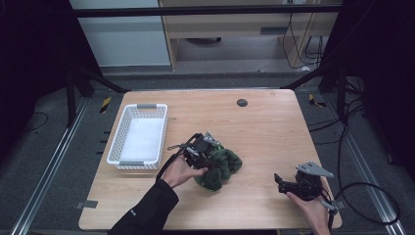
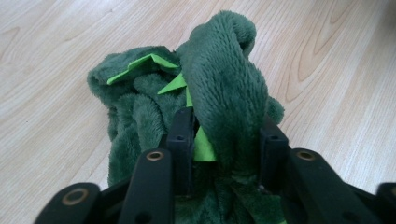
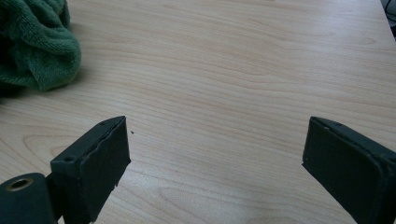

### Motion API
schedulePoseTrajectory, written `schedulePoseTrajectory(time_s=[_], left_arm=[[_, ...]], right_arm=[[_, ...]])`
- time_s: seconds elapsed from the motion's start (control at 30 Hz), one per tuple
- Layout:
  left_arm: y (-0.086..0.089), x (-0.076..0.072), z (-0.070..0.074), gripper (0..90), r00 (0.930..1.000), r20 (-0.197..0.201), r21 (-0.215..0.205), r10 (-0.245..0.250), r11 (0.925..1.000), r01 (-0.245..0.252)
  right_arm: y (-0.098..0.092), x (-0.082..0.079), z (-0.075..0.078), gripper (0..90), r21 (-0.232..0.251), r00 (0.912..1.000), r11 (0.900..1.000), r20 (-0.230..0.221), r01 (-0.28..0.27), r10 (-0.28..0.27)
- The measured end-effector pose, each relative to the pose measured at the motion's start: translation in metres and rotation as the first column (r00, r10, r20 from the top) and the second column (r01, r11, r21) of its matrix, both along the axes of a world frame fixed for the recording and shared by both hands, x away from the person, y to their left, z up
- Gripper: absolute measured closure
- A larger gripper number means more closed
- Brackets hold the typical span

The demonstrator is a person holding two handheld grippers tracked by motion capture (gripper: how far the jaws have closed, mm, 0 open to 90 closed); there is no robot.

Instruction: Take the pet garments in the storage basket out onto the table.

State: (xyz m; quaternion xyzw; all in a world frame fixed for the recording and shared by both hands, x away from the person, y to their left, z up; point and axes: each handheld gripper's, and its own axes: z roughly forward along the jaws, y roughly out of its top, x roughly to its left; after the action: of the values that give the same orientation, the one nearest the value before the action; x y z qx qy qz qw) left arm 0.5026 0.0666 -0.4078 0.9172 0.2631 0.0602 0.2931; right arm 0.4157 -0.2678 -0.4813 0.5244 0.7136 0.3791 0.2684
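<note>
Left of the green plush toy [image 1: 221, 168], the white basket [image 1: 113, 144] sits empty.

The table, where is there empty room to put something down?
The table is bare along its far edge, from the white basket to the small dark disc and down the right side. The basket's inside is empty too. It is crowded in the middle, around the green plush toy and the left hand-held gripper.

white basket [image 1: 138, 138], wooden table [image 1: 264, 127]
</note>
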Motion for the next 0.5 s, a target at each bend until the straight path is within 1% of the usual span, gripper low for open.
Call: schedulePoseTrajectory(time_s=[0.17,0.23,0.27,0.4,0.5], left_arm=[[0.0001,-0.0007,-0.0027,55.9,1.0,0.0,0.001,0.009,1.0,-0.009],[-0.0001,-0.0015,-0.0026,50.7,0.9999,0.007,0.004,0.014,0.9999,-0.014],[0.0,-0.0018,-0.0024,46.4,0.9998,0.008,0.001,0.016,0.9999,-0.016],[0.0018,-0.0041,-0.0001,36.6,0.9995,0.018,-0.021,0.025,0.9995,-0.025],[0.0041,-0.0054,0.0016,32.4,0.9992,0.029,-0.03,0.027,0.9992,-0.026]], right_arm=[[-0.0003,0.0002,-0.0003,7.2,-0.002,1.0,1.0,0.0,0.001,-0.001],[-0.0004,0.0001,-0.0003,7.2,-0.002,1.0,1.0,0.001,0.0,0.0],[-0.0005,0.0001,-0.0003,7.2,-0.001,1.0,1.0,0.0,0.002,-0.002],[-0.0008,0.0001,-0.0004,7.1,-0.002,1.0,1.0,0.002,0.001,-0.001],[-0.0008,0.0001,-0.0006,7.0,-0.001,1.0,1.0,0.0,0.002,-0.002]])
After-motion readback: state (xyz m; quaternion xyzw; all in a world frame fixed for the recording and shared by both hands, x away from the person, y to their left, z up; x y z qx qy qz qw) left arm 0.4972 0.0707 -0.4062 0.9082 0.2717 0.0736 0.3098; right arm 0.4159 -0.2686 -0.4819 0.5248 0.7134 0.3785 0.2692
